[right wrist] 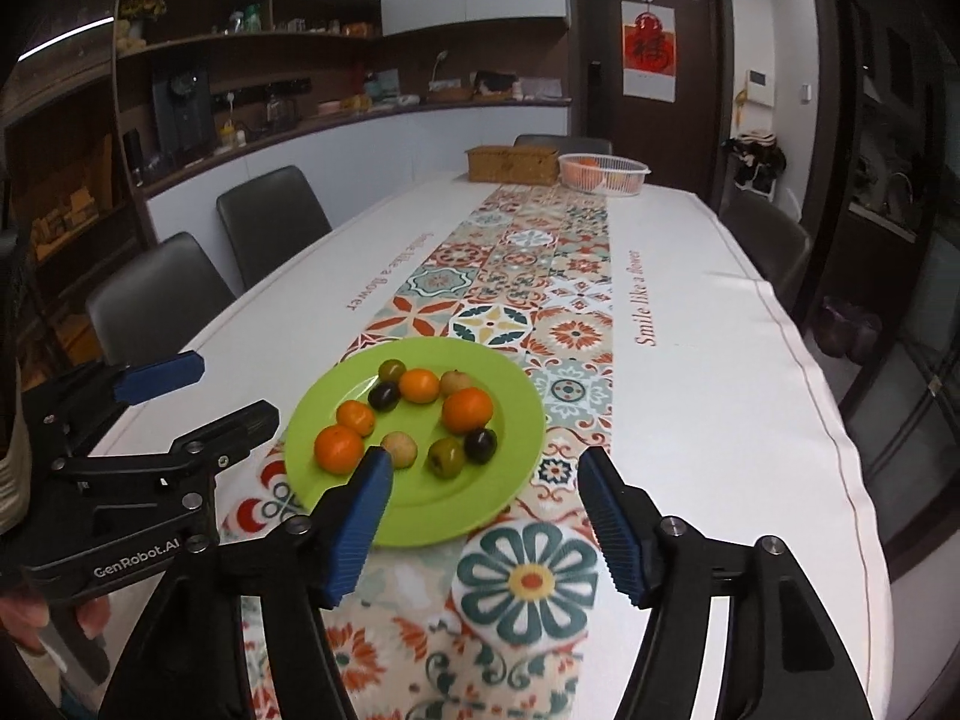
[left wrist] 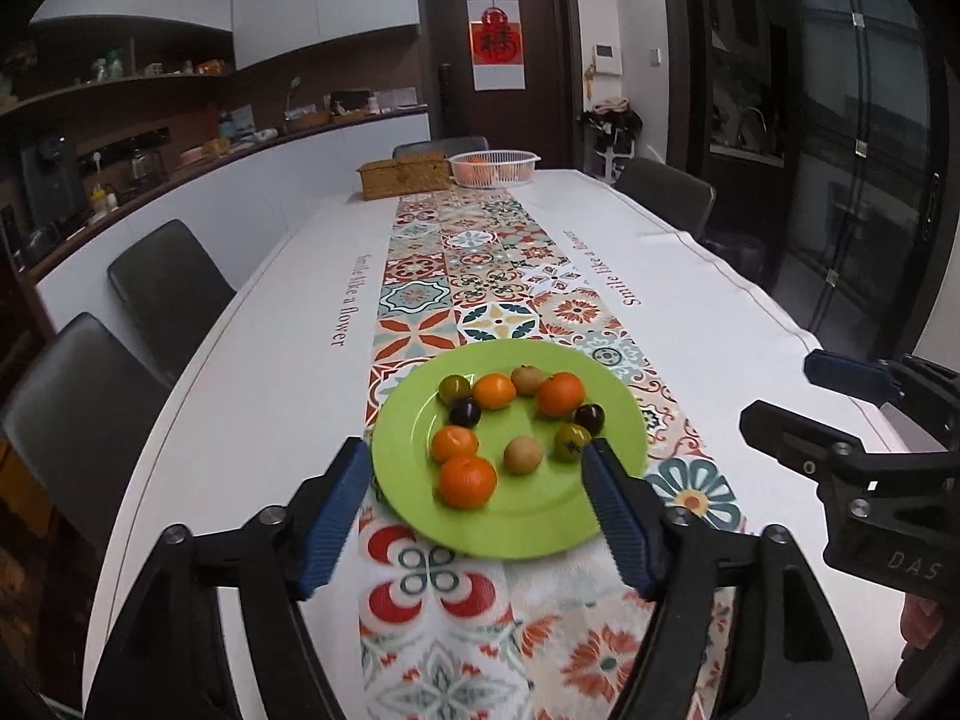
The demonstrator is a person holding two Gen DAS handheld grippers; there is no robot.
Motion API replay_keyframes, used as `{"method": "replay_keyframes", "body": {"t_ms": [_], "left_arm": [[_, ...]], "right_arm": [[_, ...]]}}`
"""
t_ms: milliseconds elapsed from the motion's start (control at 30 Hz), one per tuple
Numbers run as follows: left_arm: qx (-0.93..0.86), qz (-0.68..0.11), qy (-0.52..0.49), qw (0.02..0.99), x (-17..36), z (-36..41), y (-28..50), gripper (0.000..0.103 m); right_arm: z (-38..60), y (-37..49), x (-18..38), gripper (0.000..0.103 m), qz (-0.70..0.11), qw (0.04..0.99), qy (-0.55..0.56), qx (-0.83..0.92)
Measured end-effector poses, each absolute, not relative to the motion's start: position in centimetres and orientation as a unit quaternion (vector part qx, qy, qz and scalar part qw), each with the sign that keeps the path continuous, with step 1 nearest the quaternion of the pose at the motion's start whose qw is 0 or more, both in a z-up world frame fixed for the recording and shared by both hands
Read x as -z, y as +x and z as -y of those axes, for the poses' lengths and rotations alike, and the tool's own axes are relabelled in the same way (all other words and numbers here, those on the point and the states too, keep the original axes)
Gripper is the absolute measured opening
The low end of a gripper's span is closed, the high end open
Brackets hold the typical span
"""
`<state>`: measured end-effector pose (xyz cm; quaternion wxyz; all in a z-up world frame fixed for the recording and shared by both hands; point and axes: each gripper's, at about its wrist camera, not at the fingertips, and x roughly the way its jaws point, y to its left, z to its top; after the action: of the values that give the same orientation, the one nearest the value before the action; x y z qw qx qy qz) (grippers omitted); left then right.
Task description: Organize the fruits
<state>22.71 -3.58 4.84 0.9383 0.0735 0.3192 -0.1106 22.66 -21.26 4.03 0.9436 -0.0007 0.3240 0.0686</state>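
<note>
Home dining room: long table (left wrist: 270, 360), chairs (right wrist: 270, 222), kitchen shelving (right wrist: 240, 36).

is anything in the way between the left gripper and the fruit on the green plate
Nothing visible. The left gripper hangs open over the near rim of the green plate, with the nearest orange between its fingers.

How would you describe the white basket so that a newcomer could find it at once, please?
Follow the patterned runner away from the green plate to the table's far end. There, beside a brown wicker box, stands the white basket, slotted plastic with orange fruit inside.
</note>
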Motion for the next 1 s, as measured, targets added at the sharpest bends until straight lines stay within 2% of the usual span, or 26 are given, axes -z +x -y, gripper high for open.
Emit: {"method": "replay_keyframes", "body": {"t_ms": [67, 200, 333, 1000], "left_arm": [[0.102, -0.313, 0.070, 0.942, -5.0, 3.4, 21.5, 0.085], [0.082, -0.308, 0.070, 0.945, -5.3, 3.3, 19.5, 0.089], [0.078, -0.301, 0.067, 0.948, -5.7, 3.2, 17.5, 0.098], [0.078, -0.268, 0.065, 0.958, -7.7, 2.8, 10.6, 0.103]], "right_arm": [[21.3, 21.3, -4.3, 0.072, -0.316, 0.947, -0.002, -0.059], [21.5, 19.1, -4.6, 0.077, -0.303, 0.952, -0.007, -0.046], [21.8, 17.4, -4.6, 0.079, -0.299, 0.953, 0.004, -0.040], [22.5, 10.4, -5.3, 0.080, -0.272, 0.962, 0.020, -0.022]]}}
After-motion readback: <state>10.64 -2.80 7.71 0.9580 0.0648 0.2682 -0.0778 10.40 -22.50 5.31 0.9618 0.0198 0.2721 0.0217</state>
